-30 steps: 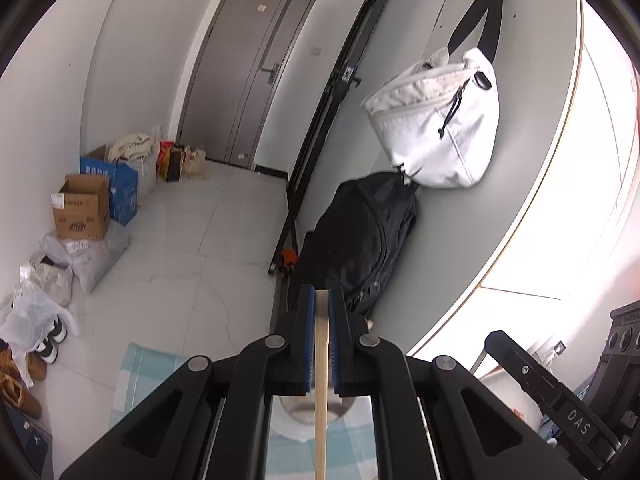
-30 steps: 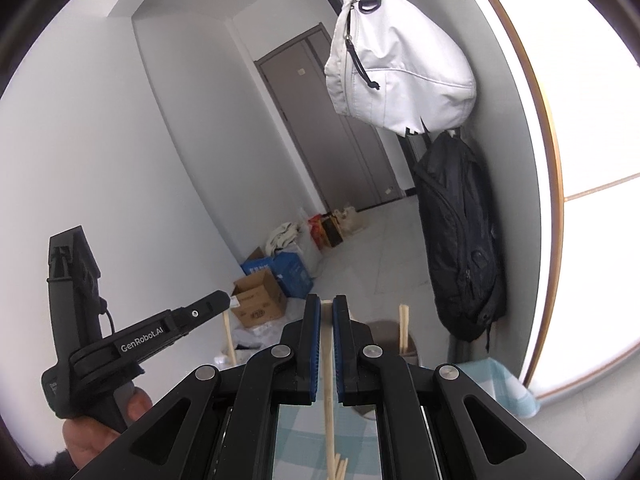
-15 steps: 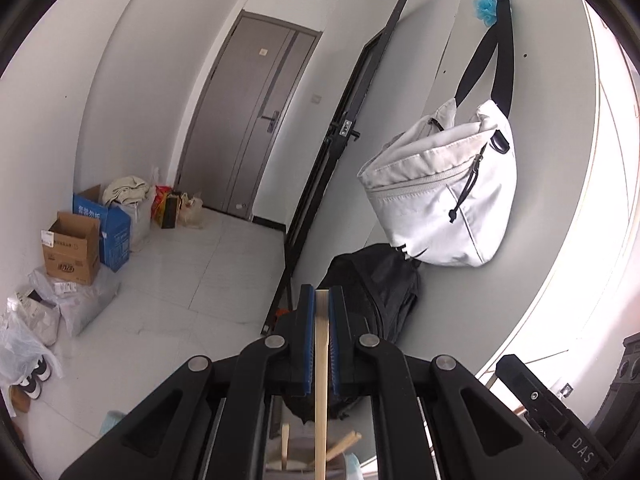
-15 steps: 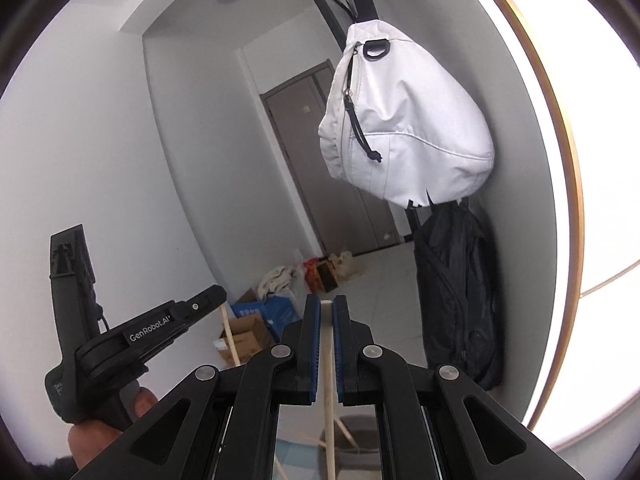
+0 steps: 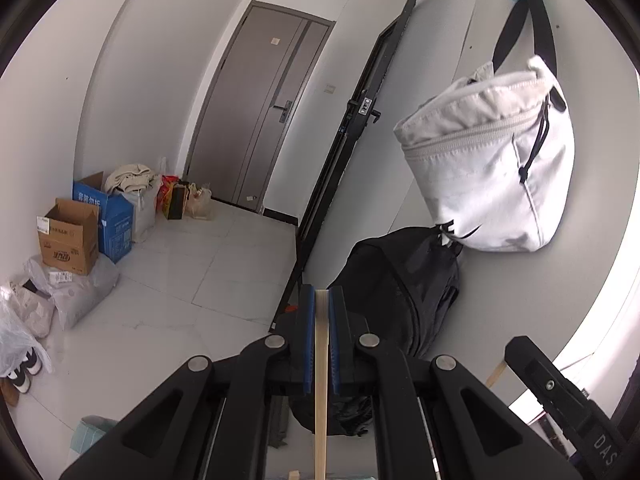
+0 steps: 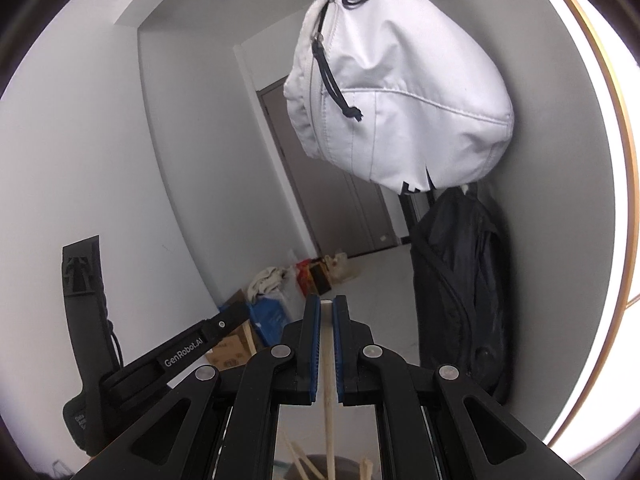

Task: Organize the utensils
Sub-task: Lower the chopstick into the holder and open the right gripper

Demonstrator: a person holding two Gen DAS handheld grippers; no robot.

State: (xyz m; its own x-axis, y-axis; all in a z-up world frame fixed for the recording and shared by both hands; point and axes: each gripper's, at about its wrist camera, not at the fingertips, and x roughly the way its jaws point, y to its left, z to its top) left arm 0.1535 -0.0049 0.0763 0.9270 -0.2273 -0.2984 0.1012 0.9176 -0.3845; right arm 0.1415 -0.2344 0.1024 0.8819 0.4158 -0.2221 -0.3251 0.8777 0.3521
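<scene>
1. Between the blue pads of the left gripper point(image 5: 321, 340) a flat pale wooden stick point(image 5: 320, 392) is clamped, its lower length running down out of the left wrist view; the jaws are closed hard on it.
2. Likewise the right gripper point(image 6: 326, 344) is closed on a second wooden stick point(image 6: 328, 396), whose lower end drops toward a dark round holder point(image 6: 320, 467) at the bottom edge of the right wrist view, where other sticks point(image 6: 298, 454) lean at angles.
3. Risk, as I judge it: each stick is pinched near its top, so it could pivot between the pads and miss the holder's mouth, or knock the leaning sticks out.
4. Both grippers are close together, the left one showing at the left edge of the right wrist view, so the tools or the two sticks could collide.
5. Little of the surface is visible; only a patch of pale blue cloth point(image 5: 90, 432) shows low in the left wrist view.
6. Behind are a tiled floor point(image 5: 192, 272), a grey door point(image 5: 264, 112), cardboard boxes point(image 5: 72, 236), a white bag point(image 5: 492, 172) hung on the wall and a black backpack point(image 5: 400, 300) below it.
</scene>
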